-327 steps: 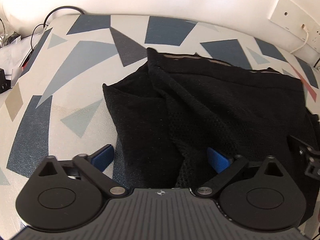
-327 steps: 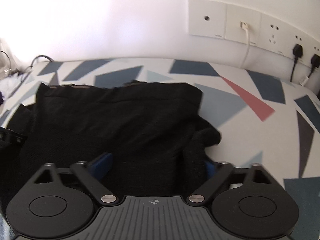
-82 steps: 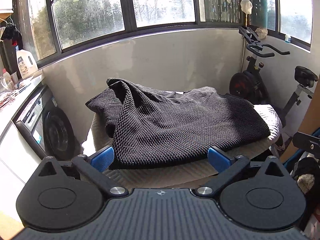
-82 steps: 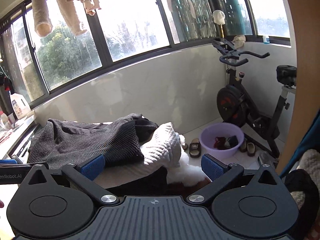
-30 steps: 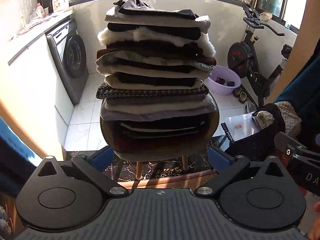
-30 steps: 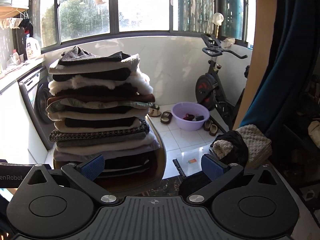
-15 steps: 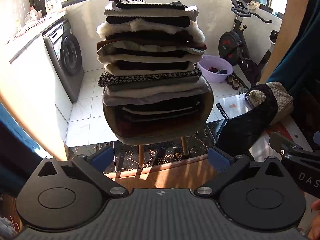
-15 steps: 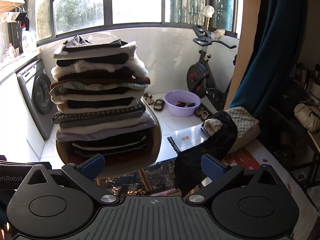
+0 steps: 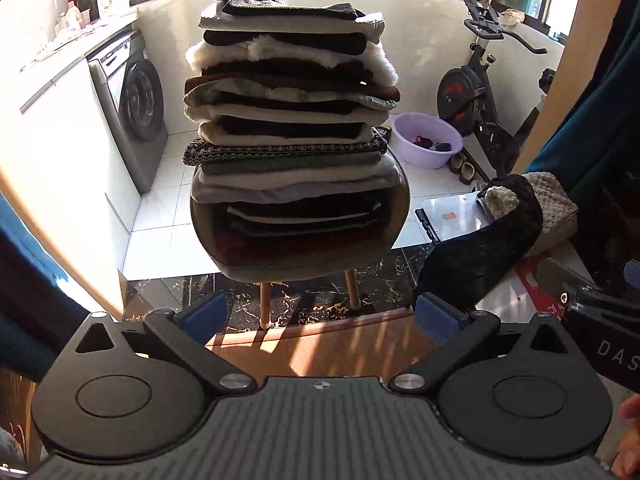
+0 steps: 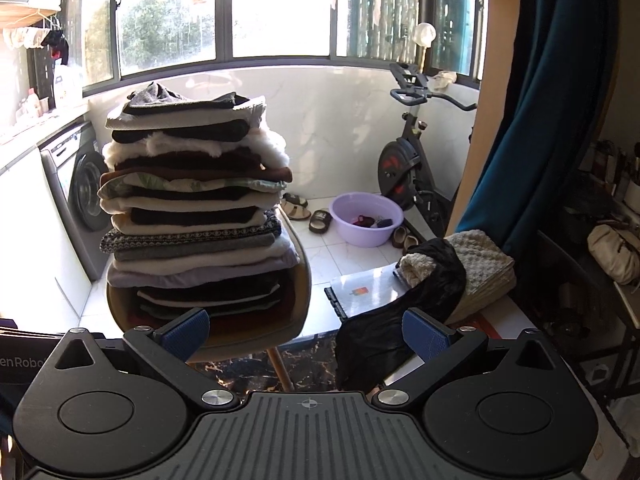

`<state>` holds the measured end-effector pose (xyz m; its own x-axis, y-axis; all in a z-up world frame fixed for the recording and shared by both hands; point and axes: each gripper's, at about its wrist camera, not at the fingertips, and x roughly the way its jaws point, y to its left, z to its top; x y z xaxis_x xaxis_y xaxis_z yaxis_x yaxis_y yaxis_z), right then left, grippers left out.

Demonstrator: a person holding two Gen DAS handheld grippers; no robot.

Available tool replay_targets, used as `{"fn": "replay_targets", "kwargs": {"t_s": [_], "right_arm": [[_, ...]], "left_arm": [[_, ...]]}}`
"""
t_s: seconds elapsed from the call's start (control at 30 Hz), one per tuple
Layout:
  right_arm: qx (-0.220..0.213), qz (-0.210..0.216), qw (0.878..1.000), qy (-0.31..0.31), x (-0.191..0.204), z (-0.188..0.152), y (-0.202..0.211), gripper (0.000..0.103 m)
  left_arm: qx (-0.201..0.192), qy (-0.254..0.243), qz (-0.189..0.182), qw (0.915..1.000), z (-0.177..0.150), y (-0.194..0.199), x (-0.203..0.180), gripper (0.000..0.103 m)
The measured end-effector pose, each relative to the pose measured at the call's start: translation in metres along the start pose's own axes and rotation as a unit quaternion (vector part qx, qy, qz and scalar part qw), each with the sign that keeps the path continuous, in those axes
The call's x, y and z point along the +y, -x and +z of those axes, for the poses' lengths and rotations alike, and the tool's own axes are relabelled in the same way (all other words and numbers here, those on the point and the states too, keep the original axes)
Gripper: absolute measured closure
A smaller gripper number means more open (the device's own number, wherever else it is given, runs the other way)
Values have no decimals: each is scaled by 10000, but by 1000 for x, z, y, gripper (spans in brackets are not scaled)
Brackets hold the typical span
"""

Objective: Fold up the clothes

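Note:
A tall stack of folded clothes (image 9: pixel 292 120) stands on a round chair (image 9: pixel 400 216), also in the right wrist view (image 10: pixel 192 208). A dark knit garment (image 9: pixel 280 2) lies on top of the stack. My left gripper (image 9: pixel 320 316) is open and empty, well back from the chair. My right gripper (image 10: pixel 306 330) is open and empty, also back from it. A loose black garment (image 9: pixel 480 248) drapes over a beige textured pile (image 9: pixel 556 208) on a low surface at the right, seen too in the right wrist view (image 10: pixel 404 312).
A washing machine (image 9: pixel 136 104) stands at the left. A purple basin (image 10: pixel 368 218), slippers (image 10: pixel 296 206) and an exercise bike (image 10: pixel 412 152) are at the back right. A teal curtain (image 10: pixel 540 100) hangs at the right. A wooden floor strip (image 9: pixel 320 348) lies in front.
Both grippers have backed further away from the stack on the chair. Earlier they held the black garment on a patterned table, then set it on top of the stack.

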<state>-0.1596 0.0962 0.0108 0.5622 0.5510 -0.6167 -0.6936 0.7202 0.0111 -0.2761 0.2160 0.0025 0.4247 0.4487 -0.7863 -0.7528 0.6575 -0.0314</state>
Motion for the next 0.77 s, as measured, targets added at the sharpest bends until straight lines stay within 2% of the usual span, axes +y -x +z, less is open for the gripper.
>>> {"fn": "replay_targets", "kwargs": {"t_s": [0.23,0.77], "right_arm": [[79,74,9998,-146,-24,-1,-5,1],[57,139,9999,-86,-27,0,-3,1]], "left_arm": [[92,26,64,9999,-4,1,-13,1],[122,44,13,9999,-6,3,-20,1]]}}
